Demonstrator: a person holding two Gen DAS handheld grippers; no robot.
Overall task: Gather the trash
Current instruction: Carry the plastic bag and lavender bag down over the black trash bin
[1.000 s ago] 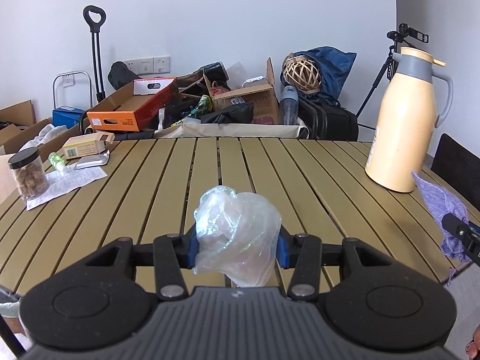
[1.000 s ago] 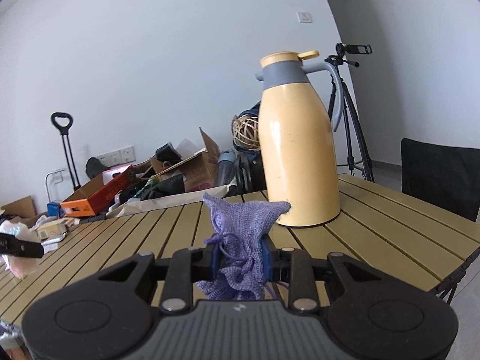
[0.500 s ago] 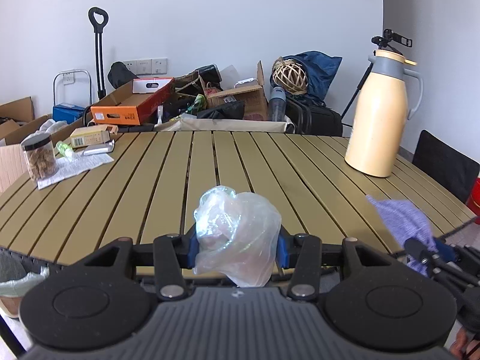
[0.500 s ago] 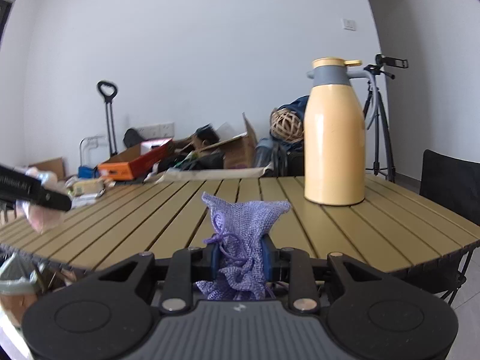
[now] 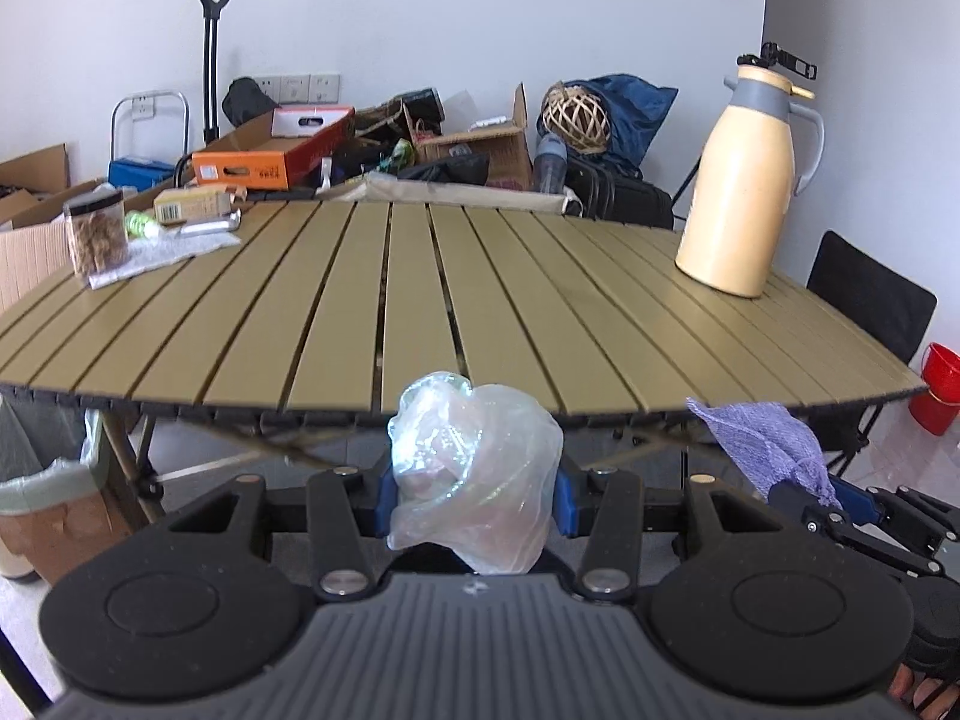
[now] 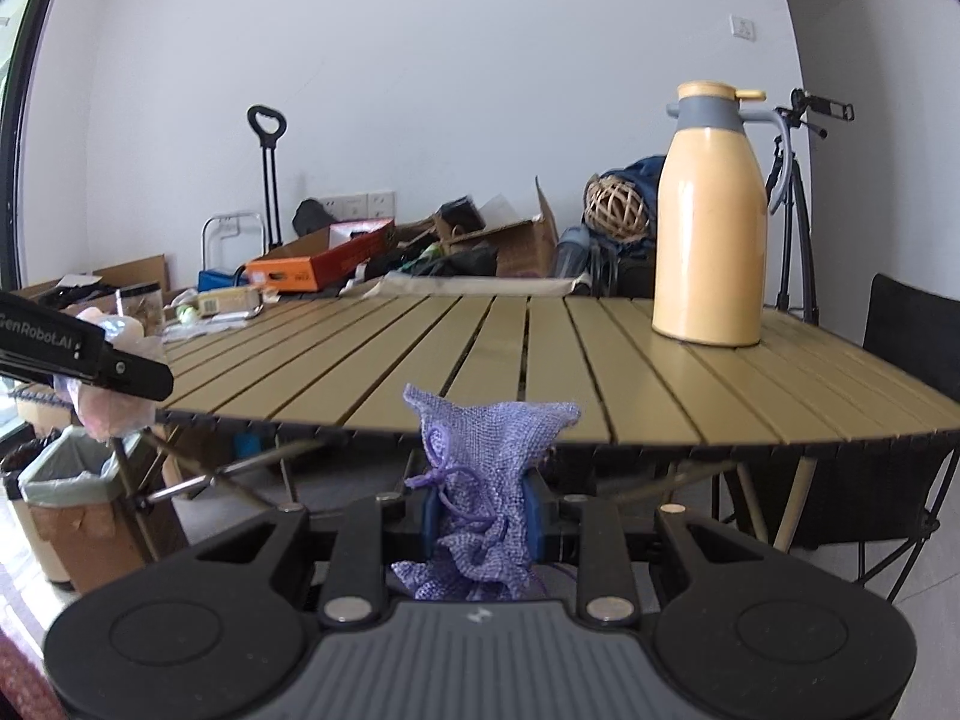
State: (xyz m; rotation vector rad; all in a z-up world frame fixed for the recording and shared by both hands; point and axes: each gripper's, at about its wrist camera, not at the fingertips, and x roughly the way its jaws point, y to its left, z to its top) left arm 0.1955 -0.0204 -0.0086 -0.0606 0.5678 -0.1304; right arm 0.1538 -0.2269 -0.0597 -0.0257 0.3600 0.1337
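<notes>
My left gripper (image 5: 474, 495) is shut on a crumpled clear plastic bag (image 5: 474, 474), held just off the near edge of the slatted table (image 5: 420, 300). My right gripper (image 6: 483, 519) is shut on a small purple mesh pouch (image 6: 486, 480), also in front of the table edge. In the left wrist view the purple pouch (image 5: 762, 444) and right gripper (image 5: 840, 510) appear at lower right. In the right wrist view the left gripper's finger (image 6: 90, 354) shows at left with the plastic bag (image 6: 114, 408). A lined trash bin (image 6: 66, 480) stands on the floor at lower left, below the table.
A yellow thermos jug (image 5: 744, 186) stands on the table's right side. A jar (image 5: 96, 234), small box (image 5: 192, 204) and papers sit at the far left. Boxes and bags clutter the wall behind. A black chair (image 5: 870, 306) and a red bucket (image 5: 936, 390) are at right.
Both grippers have pulled back from over the table and sunk a little, so that the near edge of the table and the floor below now show. Both still hold their items.
</notes>
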